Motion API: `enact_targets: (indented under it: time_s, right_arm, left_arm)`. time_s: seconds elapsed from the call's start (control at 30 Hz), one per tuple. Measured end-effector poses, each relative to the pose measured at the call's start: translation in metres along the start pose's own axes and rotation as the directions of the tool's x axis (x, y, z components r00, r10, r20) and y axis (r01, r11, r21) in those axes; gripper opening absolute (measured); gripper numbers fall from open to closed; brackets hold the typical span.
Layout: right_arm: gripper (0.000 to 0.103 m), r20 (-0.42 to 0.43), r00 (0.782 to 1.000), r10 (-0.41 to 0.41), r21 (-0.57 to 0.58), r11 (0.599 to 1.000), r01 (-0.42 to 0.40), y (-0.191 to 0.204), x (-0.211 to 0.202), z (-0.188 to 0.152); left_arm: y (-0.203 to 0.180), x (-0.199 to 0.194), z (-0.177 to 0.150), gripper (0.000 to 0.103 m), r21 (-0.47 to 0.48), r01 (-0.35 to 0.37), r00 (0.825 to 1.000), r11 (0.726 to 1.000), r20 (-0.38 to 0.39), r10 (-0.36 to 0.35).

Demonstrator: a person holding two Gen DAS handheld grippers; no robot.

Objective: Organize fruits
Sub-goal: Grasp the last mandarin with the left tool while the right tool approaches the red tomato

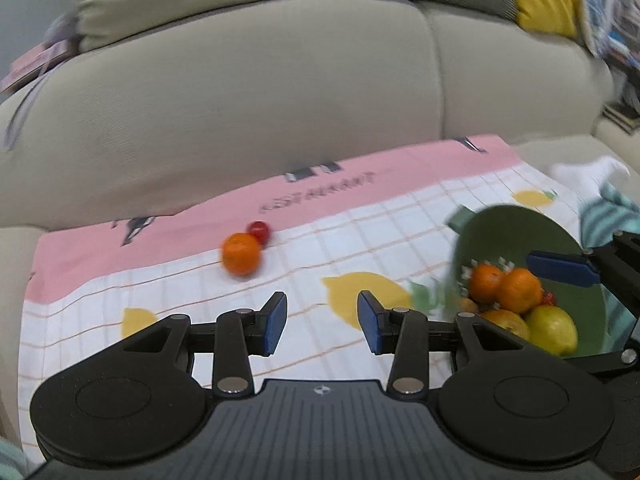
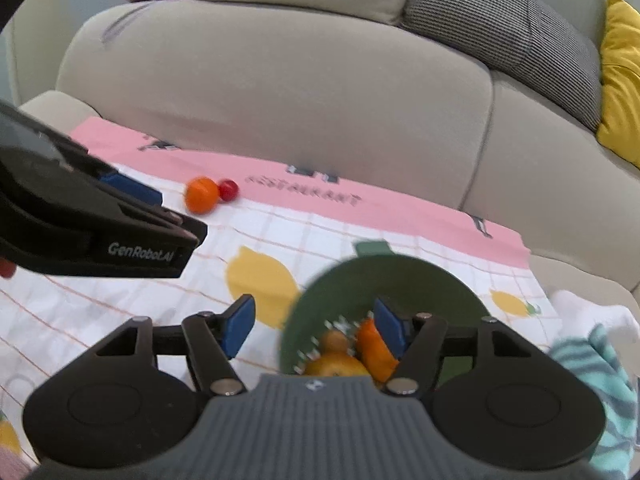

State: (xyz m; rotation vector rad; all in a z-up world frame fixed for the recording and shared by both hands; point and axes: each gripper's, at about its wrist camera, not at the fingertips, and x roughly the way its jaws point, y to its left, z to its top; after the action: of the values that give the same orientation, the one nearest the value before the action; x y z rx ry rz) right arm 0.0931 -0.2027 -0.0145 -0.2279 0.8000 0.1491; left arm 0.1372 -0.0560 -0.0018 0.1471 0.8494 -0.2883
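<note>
Ahead of the left gripper [image 1: 322,322], its jaws stand apart over the checked cloth [image 1: 200,292] with nothing between them. Farther on, near the pink border, a loose orange [image 1: 241,254] lies touching a small red fruit [image 1: 260,232]. Off to the right, a green bowl [image 1: 516,232] is tipped on its side and holds oranges, a yellow lemon [image 1: 554,328] and other fruit.

From the right wrist view, the right gripper [image 2: 314,326] is spread wide as well: one finger hangs over the cloth, the other reaches inside the bowl [image 2: 396,280] beside an orange piece [image 2: 370,346]; whether it touches is unclear. The left gripper's black body fills the left edge. A beige sofa [image 2: 280,92] rises behind the cloth, with a yellow cushion [image 2: 622,76] at the right and a teal striped cloth [image 2: 600,364] beside the bowl.
</note>
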Motion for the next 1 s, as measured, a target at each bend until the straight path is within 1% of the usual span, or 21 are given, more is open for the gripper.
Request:
enact_targets:
  time_s: [0.03, 0.17, 0.27, 0.4, 0.5, 0.67, 0.7, 0.77, 0.87, 1.0]
  right_arm:
    - [0.068, 0.008, 1.0, 0.01, 0.011, 1.0, -0.01, 0.004, 0.001, 0.004]
    - [0.068, 0.019, 0.999, 0.047, 0.033, 0.998, -0.047, 0.019, 0.01, 0.016]
    - [0.068, 0.026, 0.997, 0.07, 0.05, 0.996, -0.071, 0.03, 0.02, 0.024]
    - [0.068, 0.017, 0.993, 0.117, 0.103, 0.988, -0.119, 0.039, 0.032, 0.033]
    - [0.068, 0.018, 0.992, 0.124, 0.096, 0.988, -0.125, 0.05, 0.04, 0.038]
    - [0.067, 0.017, 0.986, 0.166, 0.092, 0.982, -0.167, 0.064, 0.058, 0.046]
    - [0.066, 0.017, 0.985, 0.171, 0.089, 0.981, -0.172, 0.066, 0.061, 0.047]
    - [0.06, 0.019, 0.983, 0.18, 0.078, 0.98, -0.181, 0.071, 0.068, 0.05]
    - [0.055, 0.016, 0.982, 0.191, 0.067, 0.979, -0.191, 0.075, 0.081, 0.054]
    - [0.051, 0.013, 0.982, 0.188, 0.058, 0.98, -0.188, 0.077, 0.096, 0.058]
  left_arm:
    - [0.007, -0.001, -0.001, 0.049, -0.018, -0.003, 1.0, 1.0, 0.008, 0.003]
    - [0.038, -0.003, -0.006, 0.049, -0.096, -0.018, 0.999, 0.995, 0.026, 0.021]
    - [0.059, -0.001, -0.009, 0.049, -0.145, -0.028, 0.999, 0.989, 0.027, 0.032]
    - [0.086, 0.005, -0.016, 0.049, -0.204, -0.039, 0.999, 0.978, 0.024, 0.045]
    - [0.102, 0.009, -0.021, 0.049, -0.238, -0.04, 0.998, 0.97, 0.03, 0.048]
    - [0.121, 0.019, -0.028, 0.049, -0.285, -0.024, 0.998, 0.958, 0.041, 0.037]
    - [0.124, 0.022, -0.029, 0.049, -0.294, -0.021, 0.998, 0.956, 0.045, 0.036]
    - [0.129, 0.028, -0.032, 0.049, -0.313, -0.006, 0.998, 0.95, 0.057, 0.025]
    - [0.137, 0.037, -0.035, 0.049, -0.341, 0.027, 0.998, 0.94, 0.066, -0.004]
    - [0.142, 0.052, -0.038, 0.049, -0.365, 0.033, 0.998, 0.931, 0.062, -0.011]
